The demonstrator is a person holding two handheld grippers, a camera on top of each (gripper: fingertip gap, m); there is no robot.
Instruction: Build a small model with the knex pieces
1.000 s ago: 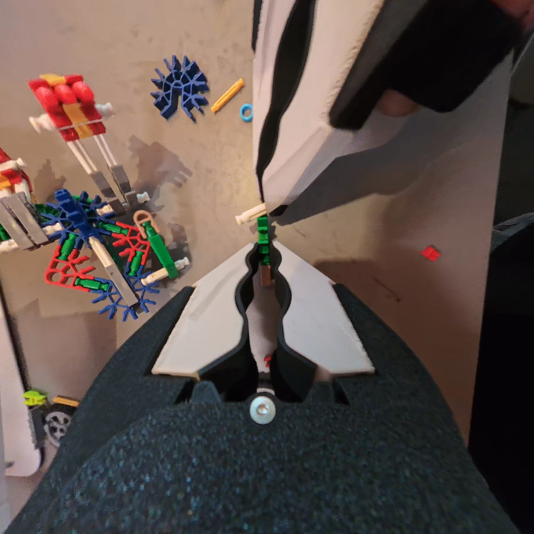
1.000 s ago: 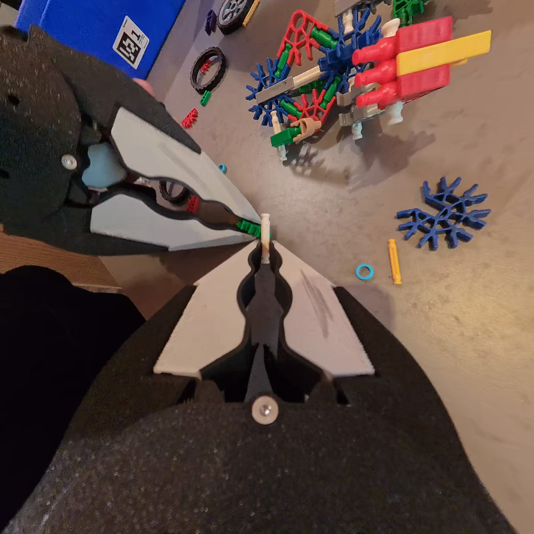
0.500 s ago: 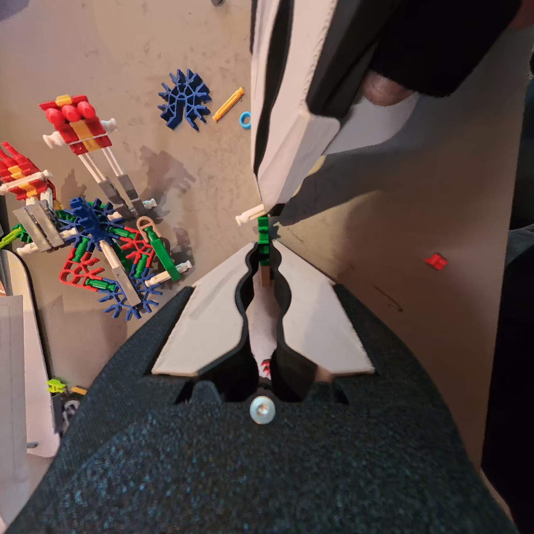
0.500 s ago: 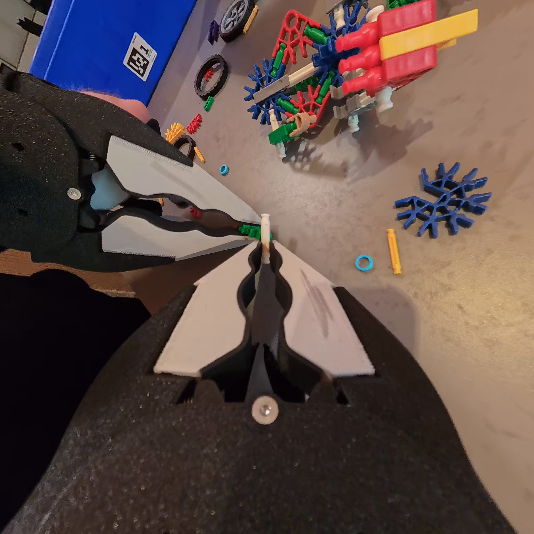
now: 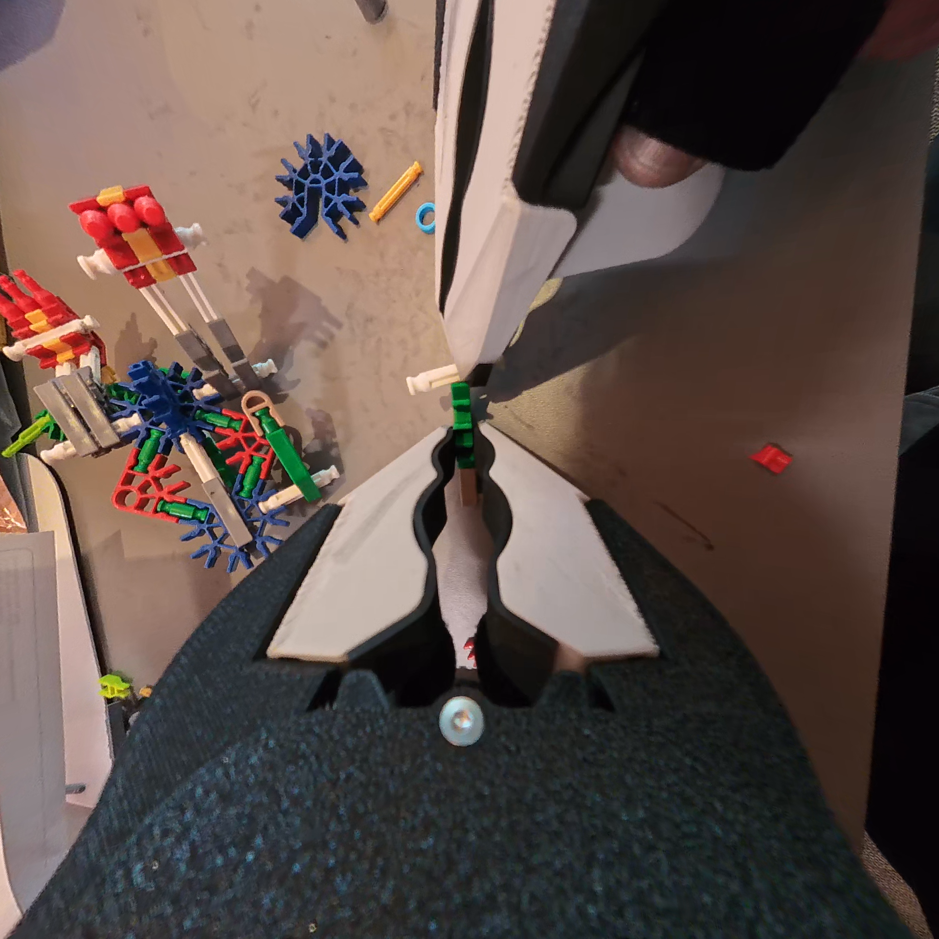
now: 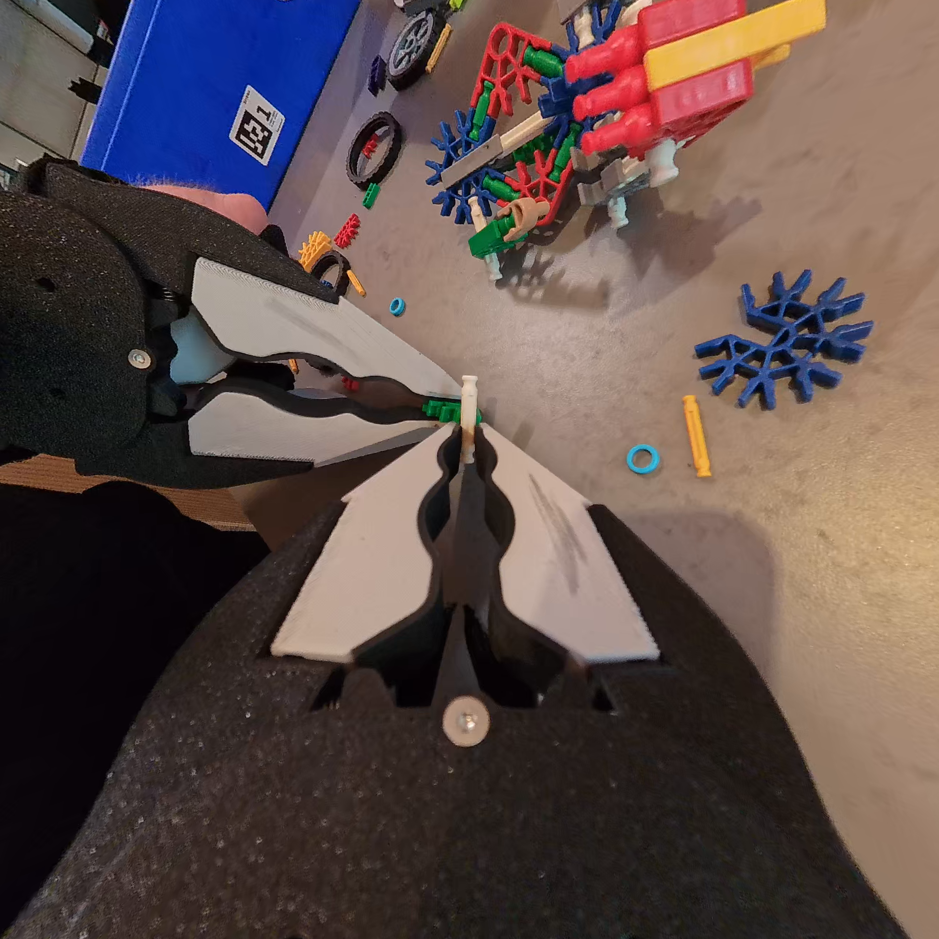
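My left gripper (image 5: 463, 434) is shut on a small green connector piece (image 5: 461, 411) that sticks out past its tips. My right gripper (image 6: 468, 432) is shut on a short white rod (image 6: 468, 406). The two grippers meet tip to tip above the table, with the white rod (image 5: 432, 378) crossing the end of the green connector (image 6: 442, 409). The right gripper also shows from above in the left wrist view (image 5: 470, 373). The left gripper also shows at the left of the right wrist view (image 6: 447, 401).
A multicoloured rod-and-connector model (image 5: 193, 421) with red and yellow blocks (image 6: 686, 86) stands on the grey table (image 6: 660, 559). Loose nearby lie a blue snowflake connector (image 6: 785, 340), an orange rod (image 6: 695, 434) and a blue ring (image 6: 643, 460). A blue box (image 6: 193, 81), tyres and small pieces lie farther off. The tips of both grippers are at nearly the same place.
Both grippers have kept their hold and stayed tip to tip. Both have risen a little from the table, so the model and loose parts look smaller and more of the table shows.
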